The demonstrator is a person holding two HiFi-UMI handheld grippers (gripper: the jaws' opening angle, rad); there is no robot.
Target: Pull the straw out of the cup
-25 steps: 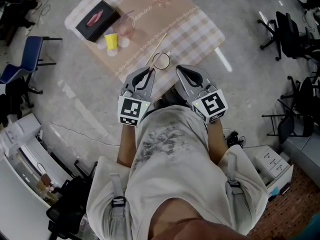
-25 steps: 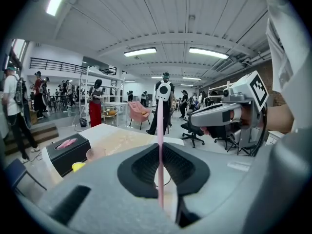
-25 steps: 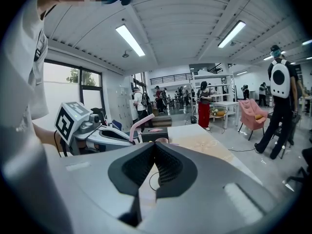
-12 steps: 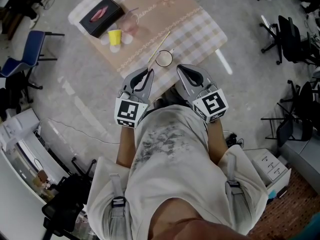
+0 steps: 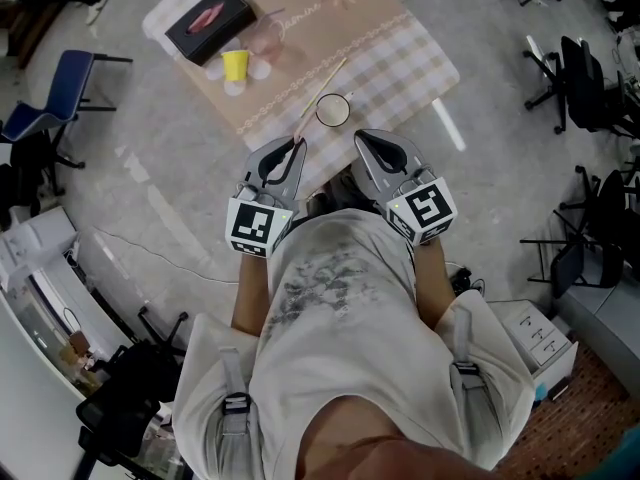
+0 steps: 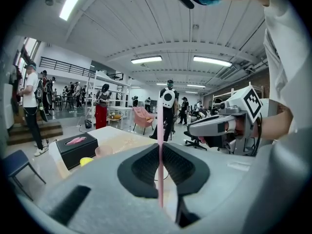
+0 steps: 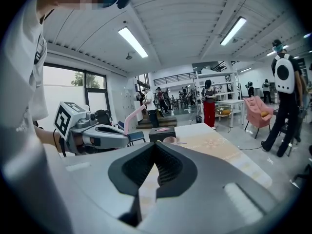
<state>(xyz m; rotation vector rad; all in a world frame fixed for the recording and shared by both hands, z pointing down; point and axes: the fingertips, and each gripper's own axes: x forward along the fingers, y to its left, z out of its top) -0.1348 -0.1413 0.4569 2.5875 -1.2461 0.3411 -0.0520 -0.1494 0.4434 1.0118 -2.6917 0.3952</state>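
L gripper, ribbed black jaws, is pinching 1 thin, smooth pink straw; it's running just beside the round cup over the checked tablecloth. R gripper is hanging w/ jaws pressed together, empty.

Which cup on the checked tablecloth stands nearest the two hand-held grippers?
The white-rimmed round cup at the near edge of the checked tablecloth; the small yellow cup and the pale pink cup stand farther off beside the black box.

In mid-frame the left arm and right arm reach up-frame, side by side. The left gripper pinches a straw. The right gripper has its jaws together, empty.
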